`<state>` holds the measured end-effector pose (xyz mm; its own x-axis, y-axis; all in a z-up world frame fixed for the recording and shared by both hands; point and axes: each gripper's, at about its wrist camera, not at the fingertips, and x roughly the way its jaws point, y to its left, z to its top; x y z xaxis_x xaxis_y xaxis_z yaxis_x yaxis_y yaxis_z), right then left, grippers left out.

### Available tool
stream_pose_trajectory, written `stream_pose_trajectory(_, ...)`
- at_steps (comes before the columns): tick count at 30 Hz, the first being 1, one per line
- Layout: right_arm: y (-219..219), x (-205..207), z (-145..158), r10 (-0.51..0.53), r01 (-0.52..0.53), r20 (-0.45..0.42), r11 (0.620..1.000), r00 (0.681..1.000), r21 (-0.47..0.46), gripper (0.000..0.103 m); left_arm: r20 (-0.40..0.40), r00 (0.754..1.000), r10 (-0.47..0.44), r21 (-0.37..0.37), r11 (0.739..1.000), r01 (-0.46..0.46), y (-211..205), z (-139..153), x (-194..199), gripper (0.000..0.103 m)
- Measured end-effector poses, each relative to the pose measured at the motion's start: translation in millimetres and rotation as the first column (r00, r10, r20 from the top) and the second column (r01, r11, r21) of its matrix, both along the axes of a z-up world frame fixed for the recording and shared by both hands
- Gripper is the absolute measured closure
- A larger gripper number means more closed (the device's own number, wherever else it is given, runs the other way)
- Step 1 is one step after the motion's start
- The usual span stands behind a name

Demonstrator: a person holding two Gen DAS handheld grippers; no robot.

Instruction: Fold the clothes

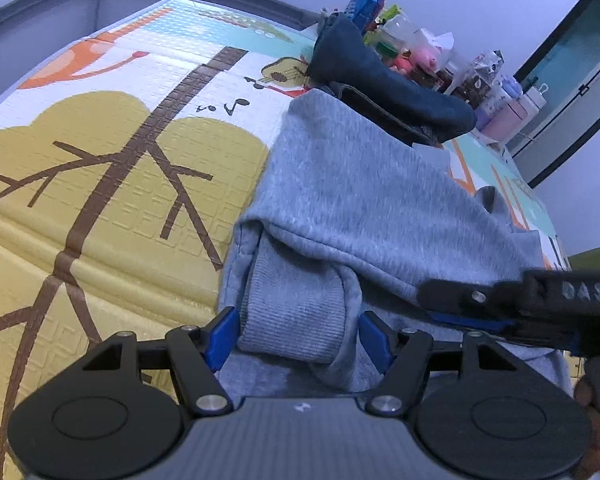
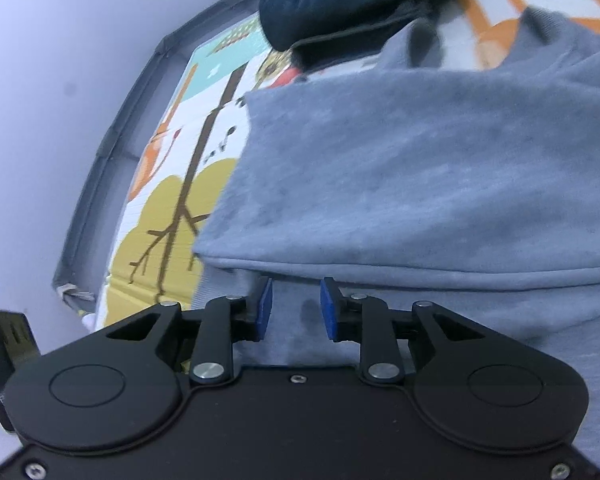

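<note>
A grey sweatshirt [image 1: 364, 196] lies folded on a patterned play mat [image 1: 112, 184]. Its ribbed cuff [image 1: 296, 312] rests on the lower layer, between the blue pads of my left gripper [image 1: 298, 336]. The jaws stand wide on either side of the cuff without squeezing it. From the right, a black finger [image 1: 456, 294] of the other gripper reaches over the sweatshirt's folded edge. In the right wrist view, my right gripper [image 2: 296, 310] hovers over the grey sweatshirt [image 2: 420, 184] just below a fold. Its pads are a little apart, with only flat fabric beneath them.
A dark navy garment [image 1: 384, 80] lies bunched behind the sweatshirt. Beyond it stands a clutter of toys, bottles and packets [image 1: 440, 60]. A grey padded rail [image 2: 112, 152] borders the mat on the left. Part of a hand [image 1: 596, 432] shows at the lower right.
</note>
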<state>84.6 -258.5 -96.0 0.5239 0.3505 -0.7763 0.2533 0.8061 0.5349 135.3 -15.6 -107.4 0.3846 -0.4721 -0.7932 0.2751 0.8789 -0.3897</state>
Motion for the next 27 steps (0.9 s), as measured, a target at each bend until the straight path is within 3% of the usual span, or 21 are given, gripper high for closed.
stream_pose_trajectory(8, 15.5, 26.1, -30.6, -0.087, 0.097, -0.093, 0.988, 0.992, 0.118, 0.076, -0.002, 0.999, -0.036, -0.024, 0.999, 0.036, 2.1, -4.3, 7.2, 0.035)
stream_pose_trajectory(13, 13.7, 33.9, -37.0, -0.143, 0.158, -0.097, 0.973, 0.985, 0.168, 0.075, 0.002, 0.998, -0.057, -0.004, 0.998, 0.057, -3.9, -8.0, 13.7, 0.037)
stream_pose_trajectory(19, 9.6, 36.7, -37.5, -0.196, 0.209, -0.086, 0.96, 0.977, 0.187, 0.075, 0.039, 0.996, -0.083, -0.002, 0.997, 0.083, -4.6, -5.7, 13.1, 0.056)
stream_pose_trajectory(21, 4.8, 34.6, -37.4, -0.23, 0.241, -0.075, 0.945, 0.97, 0.222, 0.068, 0.053, 0.995, -0.088, -0.021, 0.996, 0.089, -3.5, -3.5, 13.1, 0.065)
stream_pose_trajectory(24, 0.7, 35.0, -36.6, -0.258, 0.267, -0.067, 0.933, 0.964, 0.242, 0.065, 0.067, 0.993, -0.093, -0.025, 0.995, 0.094, -6.0, -1.1, 14.2, 0.075)
stream_pose_trajectory(26, 3.1, 39.4, -35.0, -0.251, 0.26, -0.068, 0.945, 0.966, 0.199, 0.072, 0.073, 0.993, -0.095, -0.029, 0.995, 0.098, -7.5, 0.2, 15.1, 0.08)
stream_pose_trajectory(27, 4.7, 40.8, -33.6, -0.245, 0.252, -0.06, 0.95, 0.968, 0.186, 0.083, 0.076, 0.993, -0.095, -0.036, 0.995, 0.098, -7.4, 0.5, 15.4, 0.081)
